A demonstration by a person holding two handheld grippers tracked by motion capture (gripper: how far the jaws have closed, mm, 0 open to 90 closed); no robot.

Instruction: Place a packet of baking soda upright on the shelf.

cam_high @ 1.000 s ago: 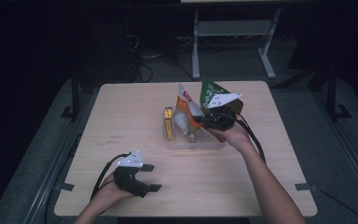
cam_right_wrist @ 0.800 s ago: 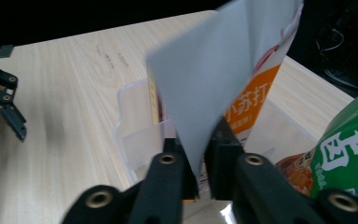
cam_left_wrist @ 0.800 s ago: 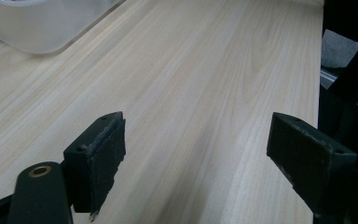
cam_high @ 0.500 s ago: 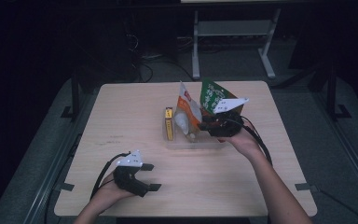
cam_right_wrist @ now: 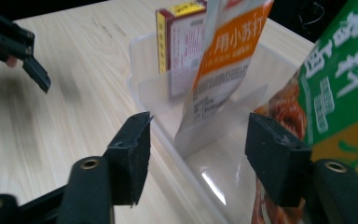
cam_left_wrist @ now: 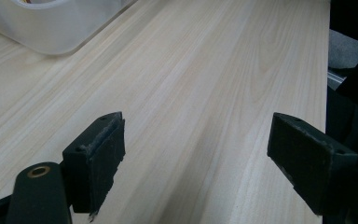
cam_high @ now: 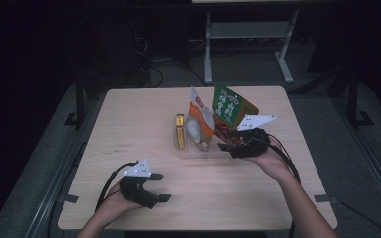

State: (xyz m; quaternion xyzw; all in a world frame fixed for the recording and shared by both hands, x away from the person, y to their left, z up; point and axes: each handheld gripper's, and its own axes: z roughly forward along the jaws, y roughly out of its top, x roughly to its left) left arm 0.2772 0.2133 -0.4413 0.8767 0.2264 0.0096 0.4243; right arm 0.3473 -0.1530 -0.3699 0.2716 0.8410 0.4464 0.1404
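Right gripper [cam_high: 226, 144] has backed off a bit toward the lower right over the last second. It was up against the green pouch [cam_high: 232, 106]; now it sits at the near right edge of the clear plastic bin [cam_high: 198, 150]. Jaws wide apart, nothing between them. In the right gripper view the bin's near wall runs through the gap. My read: the pouch has just been placed and released, and the hand is retreating.

Green pouch: leaning at the bin's right end, top tipped to the upper right of the high view, food photo on the lower part of its face. Cannot tell whether it rests on the bin wall or on the gripper.

Left of it in the bin: orange-and-white pouch [cam_high: 200, 121], upright and slightly tilted, then a yellow-edged box [cam_high: 179, 131] standing on end.

Left gripper [cam_high: 158, 186] has not moved: lower left of the high view, on the table [cam_high: 129, 124], jaws wide open, empty, well apart from the bin.
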